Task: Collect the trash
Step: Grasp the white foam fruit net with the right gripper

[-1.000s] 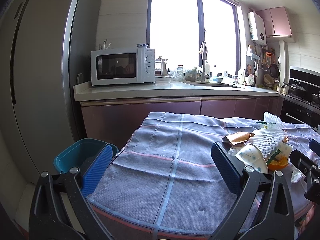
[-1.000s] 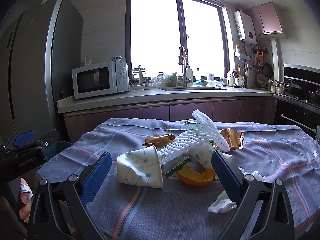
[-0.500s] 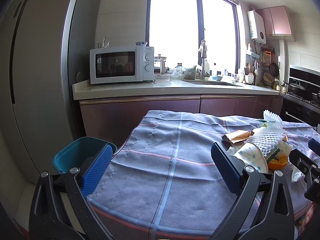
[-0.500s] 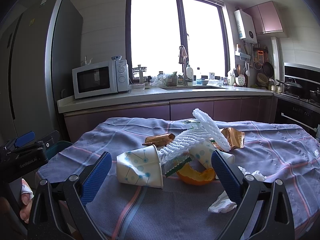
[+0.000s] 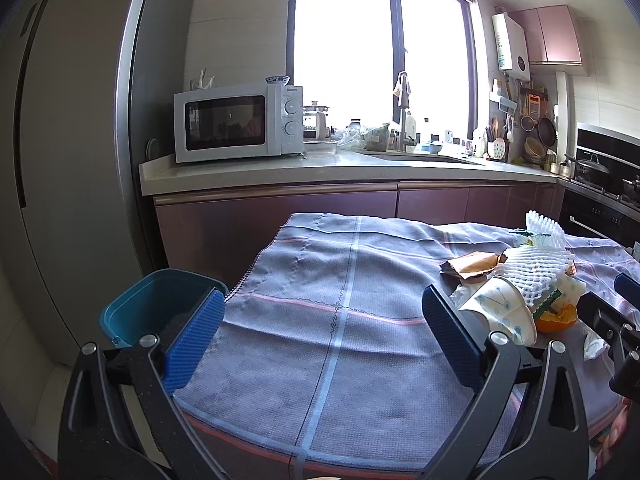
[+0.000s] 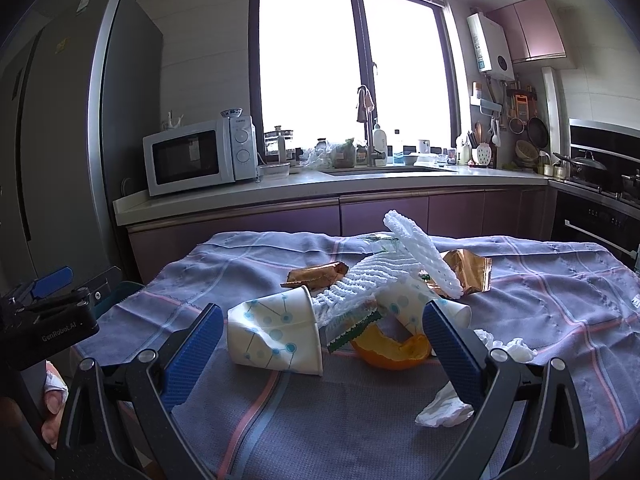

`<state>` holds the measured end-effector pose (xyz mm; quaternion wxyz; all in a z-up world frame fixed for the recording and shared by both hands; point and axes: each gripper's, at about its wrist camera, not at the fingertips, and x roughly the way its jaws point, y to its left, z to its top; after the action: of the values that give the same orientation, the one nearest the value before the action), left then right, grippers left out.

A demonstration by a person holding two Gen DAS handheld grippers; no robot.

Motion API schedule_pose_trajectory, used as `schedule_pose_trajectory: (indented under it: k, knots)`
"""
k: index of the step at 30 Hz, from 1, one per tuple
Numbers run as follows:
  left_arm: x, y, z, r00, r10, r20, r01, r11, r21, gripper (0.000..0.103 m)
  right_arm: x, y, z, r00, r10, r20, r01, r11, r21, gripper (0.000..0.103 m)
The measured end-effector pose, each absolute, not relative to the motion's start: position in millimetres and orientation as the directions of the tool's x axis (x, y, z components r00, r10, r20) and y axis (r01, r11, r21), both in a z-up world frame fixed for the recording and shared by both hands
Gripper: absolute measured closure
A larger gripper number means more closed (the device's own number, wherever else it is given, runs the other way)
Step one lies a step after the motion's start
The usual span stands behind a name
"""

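Note:
A heap of trash lies on the purple tablecloth [image 6: 560,304]. In it are a tipped paper cup [image 6: 276,336], white foam fruit nets [image 6: 416,252], an orange peel [image 6: 392,350], gold wrappers [image 6: 316,274] and a crumpled tissue [image 6: 444,404]. My right gripper [image 6: 320,356] is open just in front of the cup, holding nothing. My left gripper [image 5: 320,336] is open over bare cloth, left of the same heap [image 5: 516,284]. A teal bin [image 5: 156,308] stands on the floor off the table's left edge.
A kitchen counter [image 5: 280,172] with a microwave [image 5: 236,122] and sink runs behind the table. A tall fridge [image 5: 60,160] is at left, a stove [image 6: 600,184] at right. A person's hand [image 6: 52,392] holds the left gripper's body [image 6: 48,320].
Both views have shifted slightly, with the right gripper a little closer to the cup. Both grippers remain open and nothing on the table has moved.

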<state>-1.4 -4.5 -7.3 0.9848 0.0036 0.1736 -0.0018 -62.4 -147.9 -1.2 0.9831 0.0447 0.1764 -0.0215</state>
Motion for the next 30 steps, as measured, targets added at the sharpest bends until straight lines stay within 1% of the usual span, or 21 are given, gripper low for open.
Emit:
schedule_pose_trajectory:
  k: [6,12,18,22,25,27,28,29,30]
  knots:
    - [5.3,-8.0,-9.7,0.933,-0.009,-0.360,0.014,1.000,0.011,0.006,-58.0,-154.8,-3.4,0.933,-0.020,-0.359,0.056,0.994,0.090,0.007]
    - [13.1,-17.6,-13.5,0.918,-0.054,-0.393,0.065,0.998,0.015,0.006,-49.4,-165.5,-7.0,0.922,-0.003,-0.387,0.054,0.991,0.120,0.007]
    - [19.8,-38.5,-17.3,0.888,-0.165,-0.430,0.189,0.982,0.012,0.006,-40.4,-178.8,-13.2,0.905,0.000,-0.426,0.068,0.987,0.144,0.007]
    - [32.1,-52.9,-20.4,0.831,-0.283,-0.480,0.303,0.952,-0.037,0.006,-33.1,-187.7,-13.9,0.893,0.011,-0.449,0.067,0.985,0.157,0.007]
    - [42.3,-62.5,-23.5,0.789,-0.343,-0.509,0.356,0.931,-0.074,0.006,-27.0,-196.2,-13.6,0.888,0.018,-0.459,0.070,0.982,0.173,0.007]
    - [47.9,-68.4,-25.1,0.768,-0.370,-0.522,0.381,0.920,-0.092,0.007,-23.1,-201.8,-12.9,0.885,0.030,-0.464,0.066,0.980,0.189,0.007]
    - [50.4,-71.5,-25.8,0.757,-0.382,-0.529,0.392,0.915,-0.099,0.010,-21.0,-204.6,-12.1,0.884,0.039,-0.465,0.061,0.978,0.198,0.007]
    - [52.4,-75.1,-26.6,0.741,-0.401,-0.539,0.410,0.905,-0.110,0.016,-19.0,-207.1,-11.3,0.883,0.048,-0.467,0.056,0.977,0.206,0.007]
    - [54.7,-77.2,-27.3,0.724,-0.415,-0.551,0.424,0.898,-0.120,0.019,-16.7,-209.2,-10.3,0.883,0.052,-0.467,0.054,0.976,0.211,0.007]
